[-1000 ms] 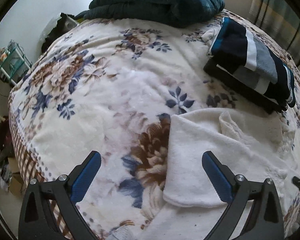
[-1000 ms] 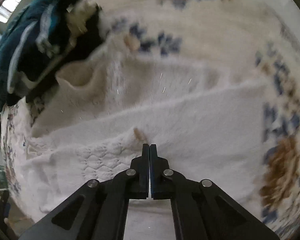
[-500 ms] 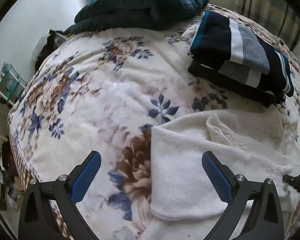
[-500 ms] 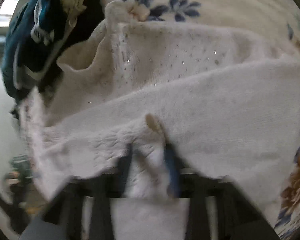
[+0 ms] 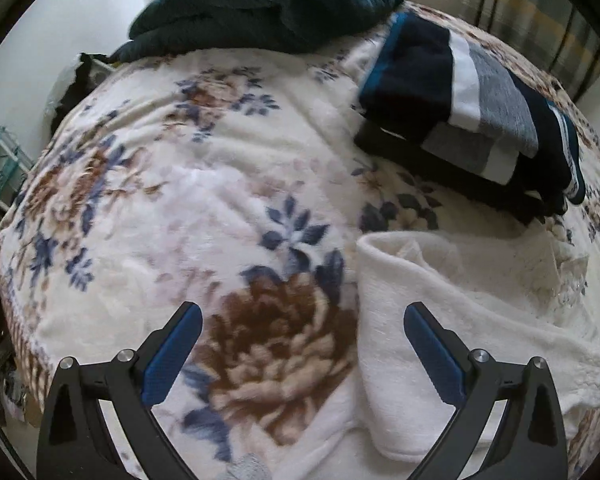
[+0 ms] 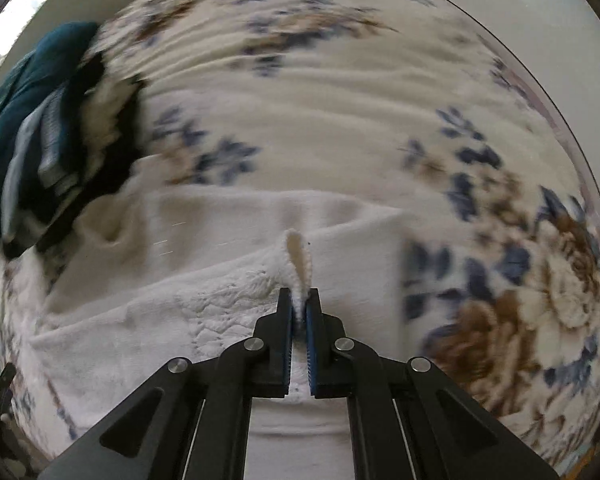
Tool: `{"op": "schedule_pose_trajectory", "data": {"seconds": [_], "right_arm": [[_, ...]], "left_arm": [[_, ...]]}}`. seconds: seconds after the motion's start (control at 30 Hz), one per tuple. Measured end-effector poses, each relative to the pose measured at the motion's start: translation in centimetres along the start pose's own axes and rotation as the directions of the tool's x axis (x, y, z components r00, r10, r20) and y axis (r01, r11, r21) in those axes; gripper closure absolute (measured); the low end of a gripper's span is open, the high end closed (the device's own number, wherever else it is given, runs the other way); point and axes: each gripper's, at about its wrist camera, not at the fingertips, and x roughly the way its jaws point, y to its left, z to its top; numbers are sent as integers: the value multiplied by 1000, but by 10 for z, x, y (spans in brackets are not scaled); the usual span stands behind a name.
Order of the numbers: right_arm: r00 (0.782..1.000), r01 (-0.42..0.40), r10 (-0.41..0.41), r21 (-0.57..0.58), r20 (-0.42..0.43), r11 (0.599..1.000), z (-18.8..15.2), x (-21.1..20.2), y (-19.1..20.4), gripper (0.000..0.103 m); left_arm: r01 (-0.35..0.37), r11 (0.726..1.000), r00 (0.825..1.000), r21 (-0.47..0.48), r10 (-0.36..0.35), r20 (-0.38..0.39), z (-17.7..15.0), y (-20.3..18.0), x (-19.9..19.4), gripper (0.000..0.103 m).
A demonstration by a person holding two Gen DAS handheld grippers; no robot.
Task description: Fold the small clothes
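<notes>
No readable text, label, brand name, number or sign shows in either wrist view. The floral blanket (image 5: 228, 184) carries only a flower print, and the striped folded garment (image 5: 476, 92) only bands of colour. The white fleece garment (image 6: 228, 312) has a raised knit pattern but no lettering.

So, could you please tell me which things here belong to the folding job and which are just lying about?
In the job:
- white garment
- right tool, pinching its edge
- left tool, open

Lying about:
- striped folded clothes
- teal bedding
- floral blanket
</notes>
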Motion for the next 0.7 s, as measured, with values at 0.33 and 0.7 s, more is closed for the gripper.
{"op": "schedule_pose_trajectory", "data": {"seconds": [0.33, 0.7], "right_arm": [[990, 57, -56, 6, -129, 998, 14, 37, -37, 96], [993, -62, 66, 40, -100, 997, 6, 18, -41, 69]], "left_arm": [[-21, 986, 998, 164, 29, -47, 17, -52, 55, 0], [-14, 974, 996, 227, 34, -86, 19, -54, 76, 0]]}}
